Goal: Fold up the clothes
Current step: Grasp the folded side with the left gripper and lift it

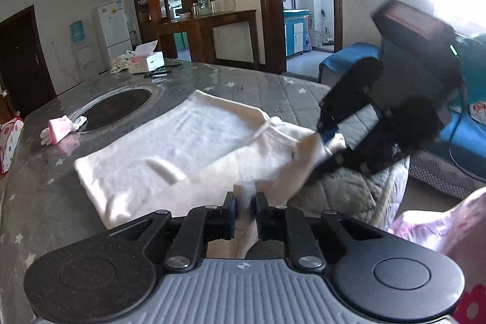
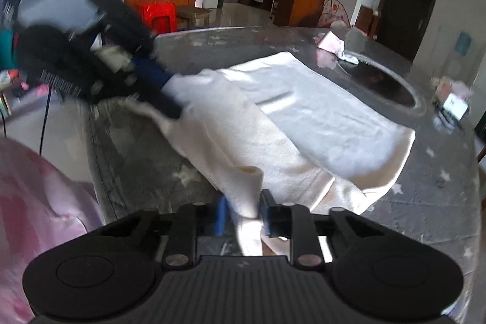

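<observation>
A white garment [image 1: 170,151] lies partly folded on the grey star-patterned table cover [image 1: 39,172], with its near edge lifted. In the left wrist view my left gripper [image 1: 244,201] is at the bottom, shut on a bunched strip of that near edge. To the right, my right gripper [image 1: 326,138] pinches another part of the same edge near the table's corner. In the right wrist view the right gripper [image 2: 243,211] is shut on a fold of the white garment [image 2: 328,117]. The left gripper [image 2: 165,97], blurred at upper left, grips the cloth's far corner.
A dark round inset [image 1: 117,108] sits in the table beyond the garment, with small pink and white items [image 1: 60,132] beside it. A tissue box [image 1: 145,61] stands at the far edge. A blue sofa [image 1: 349,59] is off to the right, and a pink floral sleeve [image 1: 440,226] is close by.
</observation>
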A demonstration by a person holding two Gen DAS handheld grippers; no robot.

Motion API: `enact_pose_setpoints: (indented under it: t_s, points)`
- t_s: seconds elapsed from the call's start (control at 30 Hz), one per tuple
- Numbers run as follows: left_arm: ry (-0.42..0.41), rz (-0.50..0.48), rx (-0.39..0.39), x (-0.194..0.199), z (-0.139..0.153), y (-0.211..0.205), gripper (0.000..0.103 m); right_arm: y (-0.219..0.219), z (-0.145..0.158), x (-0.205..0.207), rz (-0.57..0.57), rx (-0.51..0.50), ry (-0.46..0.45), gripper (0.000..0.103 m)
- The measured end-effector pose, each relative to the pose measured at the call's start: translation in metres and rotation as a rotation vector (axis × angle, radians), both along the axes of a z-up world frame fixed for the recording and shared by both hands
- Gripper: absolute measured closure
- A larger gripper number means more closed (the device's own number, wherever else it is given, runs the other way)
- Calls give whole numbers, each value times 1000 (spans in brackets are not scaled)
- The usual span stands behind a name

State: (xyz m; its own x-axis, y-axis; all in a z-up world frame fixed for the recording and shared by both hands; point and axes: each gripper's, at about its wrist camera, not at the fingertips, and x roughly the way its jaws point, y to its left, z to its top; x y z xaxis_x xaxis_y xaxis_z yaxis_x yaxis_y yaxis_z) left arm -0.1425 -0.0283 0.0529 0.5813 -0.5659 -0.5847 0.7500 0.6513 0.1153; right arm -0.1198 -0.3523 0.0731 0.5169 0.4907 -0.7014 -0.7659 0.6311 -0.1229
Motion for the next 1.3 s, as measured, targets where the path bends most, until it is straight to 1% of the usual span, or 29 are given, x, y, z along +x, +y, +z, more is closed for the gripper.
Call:
enact_pose_setpoints:
  t_s: [0.07,0.13,0.17,0.2,0.43,0.5,0.53,0.6,0.63,0.7,0.8,0.9,0.97,1.07,1.2,1.3]
  points:
    - [-12,4,11,-7,-4,4,80,-1,5,4,-10,21,20,88]
    - [-24,8,25,-15,-9,7,69,-2,11,6,-19,42,32,88]
    - [-33,14,35,-17,-11,9,62,-2,13,8,-21,50,34,88]
    - [-42,22,48,-18,-14,9,59,-2,15,10,-25,57,37,88]
    - [-107,23,128,-23,-29,8,58,-1,25,18,-47,79,42,88]
    - [-112,17,140,-22,-32,11,58,-1,25,19,-52,77,40,88]
    - [-100,16,132,-20,-32,13,59,-1,23,19,-53,73,42,88]
    - [-76,16,115,-17,-31,18,78,-1,20,16,-48,60,43,87]
    - [-64,18,106,-15,-31,20,80,-1,18,13,-44,52,43,86]
    - [-41,27,84,-11,-29,25,88,-1,14,9,-38,39,41,84]
    - [-8,43,51,-6,-27,31,94,-1,4,2,-33,15,43,84]
    - [14,69,16,-3,-24,35,96,-4,-5,-4,-35,6,25,84]
    - [10,77,0,-5,-21,36,97,-5,-3,-5,-54,18,24,92]
    - [-10,77,-6,-10,-12,35,98,-6,6,-6,-69,39,6,94]
    - [-16,85,-33,-21,5,41,98,-8,26,-19,-21,62,-17,94]
    - [-11,88,-43,-35,18,47,98,-9,45,-36,19,70,-11,94]
